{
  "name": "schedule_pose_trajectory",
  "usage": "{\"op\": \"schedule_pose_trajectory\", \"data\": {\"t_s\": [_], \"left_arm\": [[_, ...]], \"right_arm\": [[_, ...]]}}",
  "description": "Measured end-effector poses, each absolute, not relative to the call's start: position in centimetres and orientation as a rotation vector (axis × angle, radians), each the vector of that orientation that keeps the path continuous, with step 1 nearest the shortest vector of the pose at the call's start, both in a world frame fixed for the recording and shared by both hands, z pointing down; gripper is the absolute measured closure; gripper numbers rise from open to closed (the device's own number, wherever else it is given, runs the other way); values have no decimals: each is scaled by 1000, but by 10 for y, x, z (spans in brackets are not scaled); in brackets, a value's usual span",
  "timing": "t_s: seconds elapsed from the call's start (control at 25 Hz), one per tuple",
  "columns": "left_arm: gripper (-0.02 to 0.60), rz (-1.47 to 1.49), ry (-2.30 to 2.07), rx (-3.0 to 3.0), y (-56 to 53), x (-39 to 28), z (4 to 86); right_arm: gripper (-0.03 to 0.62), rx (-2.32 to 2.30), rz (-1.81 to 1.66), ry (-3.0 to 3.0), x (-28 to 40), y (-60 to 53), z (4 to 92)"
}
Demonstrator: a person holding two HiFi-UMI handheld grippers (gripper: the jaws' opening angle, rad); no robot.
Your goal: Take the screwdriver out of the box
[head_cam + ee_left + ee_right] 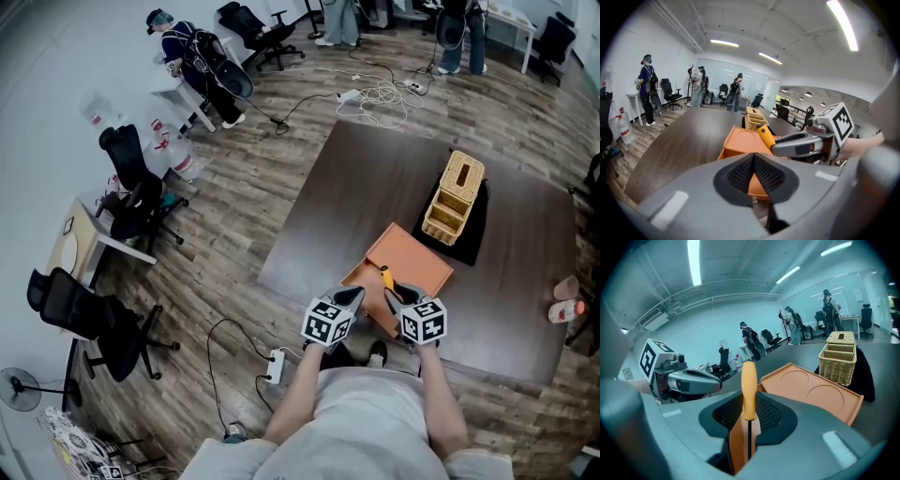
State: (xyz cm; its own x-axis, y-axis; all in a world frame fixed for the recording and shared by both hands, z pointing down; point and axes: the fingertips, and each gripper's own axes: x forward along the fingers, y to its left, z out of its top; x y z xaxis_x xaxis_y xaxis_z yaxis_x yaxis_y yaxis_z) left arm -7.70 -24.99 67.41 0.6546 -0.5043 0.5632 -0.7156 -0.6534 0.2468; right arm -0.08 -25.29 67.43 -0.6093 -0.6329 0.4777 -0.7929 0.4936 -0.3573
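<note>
An orange box [414, 265] lies open on the dark table's near edge, its lid [811, 392] laid back. My right gripper [394, 292] is shut on the screwdriver [749, 385]. Its yellow-orange handle stands upright between the pads, with the thin shaft running down below them. In the head view the screwdriver [385, 279] sits over the box's near side. My left gripper [354, 296] hovers just left of it at the box's front corner. Its tips [753, 157] meet with nothing between them, and the orange box [740, 143] shows behind.
A wicker basket [454, 199] rests on a black cloth [473, 234] further back on the brown table [375, 178]. A pinkish item [567, 302] lies near the table's right edge. Office chairs, cables, a power strip [276, 366] and several people are around the room.
</note>
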Motion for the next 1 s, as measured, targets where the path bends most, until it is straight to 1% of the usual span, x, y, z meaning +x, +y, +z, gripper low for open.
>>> {"op": "schedule_pose_trajectory", "data": {"t_s": [1.0], "left_arm": [[528,633,-945,2418,-247,-78,673]], "right_arm": [[507,1230,774,-2452,1,-254,673]]}}
